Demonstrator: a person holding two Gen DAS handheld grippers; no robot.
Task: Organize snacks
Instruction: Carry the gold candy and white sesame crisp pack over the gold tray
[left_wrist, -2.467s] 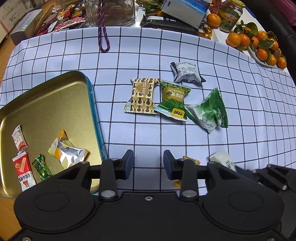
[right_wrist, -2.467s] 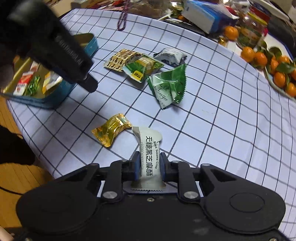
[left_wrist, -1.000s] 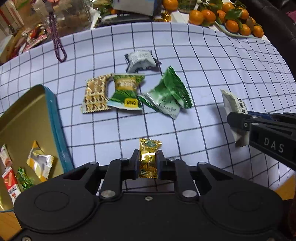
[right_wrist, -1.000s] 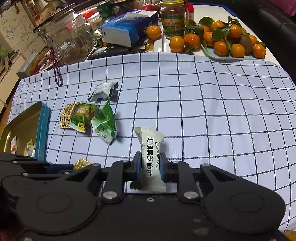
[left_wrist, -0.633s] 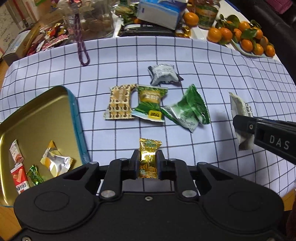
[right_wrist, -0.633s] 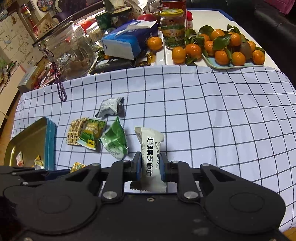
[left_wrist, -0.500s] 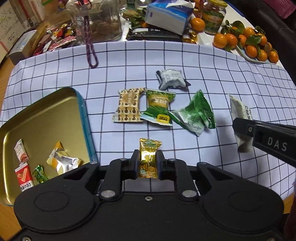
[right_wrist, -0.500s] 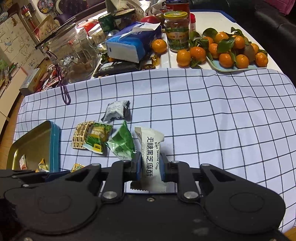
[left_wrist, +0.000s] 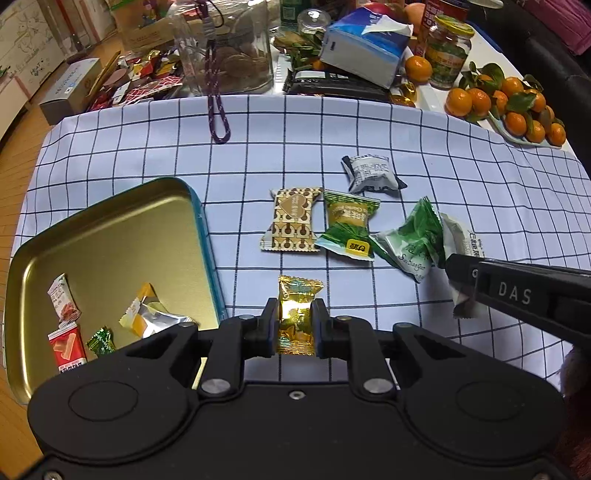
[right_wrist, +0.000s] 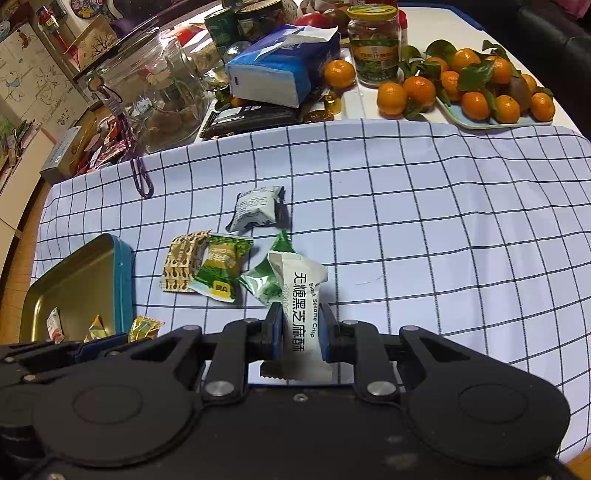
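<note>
Two black handheld grippers above a blue-and-white checked tablecloth (left_wrist: 369, 122): left gripper (left_wrist: 294, 320) clamped on a small gold foil candy (left_wrist: 297, 314), right gripper (right_wrist: 297, 331) clamped on a long white sesame-crisp packet (right_wrist: 301, 317), both snacks lifted clear of the cloth. Shallow gold tin tray with a teal rim (left_wrist: 205, 236) to the left, a few wrapped snacks inside; four more packets loose on the cloth nearby. Best done by carrying each snack well past the rim, lowering close to the tray floor, then parting the jaws one gripper at a time to avoid a collision.
</note>
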